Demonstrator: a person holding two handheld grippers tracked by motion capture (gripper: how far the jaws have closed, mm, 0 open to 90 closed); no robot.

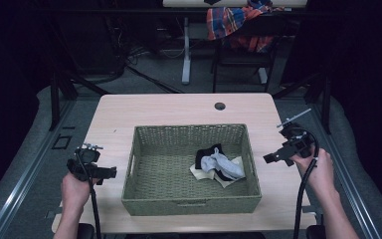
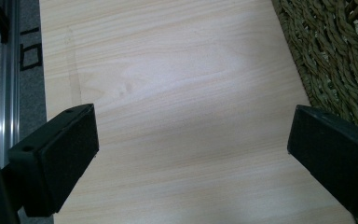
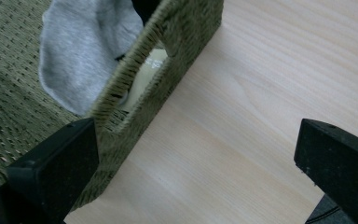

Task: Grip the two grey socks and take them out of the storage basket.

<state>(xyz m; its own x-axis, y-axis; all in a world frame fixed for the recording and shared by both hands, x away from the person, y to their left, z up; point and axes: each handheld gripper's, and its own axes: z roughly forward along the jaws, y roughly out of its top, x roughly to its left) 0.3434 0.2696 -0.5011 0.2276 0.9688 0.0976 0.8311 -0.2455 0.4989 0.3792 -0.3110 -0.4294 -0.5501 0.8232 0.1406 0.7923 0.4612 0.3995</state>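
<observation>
With both my left tool (image 1: pixel 110 173) and right tool (image 1: pixel 270 158) spread wide and empty over the pale wooden desk (image 1: pixel 179 112), I risk snagging the green woven basket's (image 1: pixel 140 149) near wall when reaching for the grey sock (image 1: pixel 222 164) heaped inside it.

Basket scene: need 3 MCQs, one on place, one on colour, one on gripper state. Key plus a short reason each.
1. Where do the socks lie in the basket?
A. left half
B. right half
C. outside it

2. What colour is the top sock?
A. red
B. grey
C. yellow

3. How does the left hand-held gripper stand?
A. shut on a sock
B. open over the bare table
C. shut on the basket rim

Key: 1 B, the pile sits near the right wall in the high view. 2 B, grey fabric shows in the right gripper view. 3 B, its jaws stand wide apart with only wood between them.
</observation>
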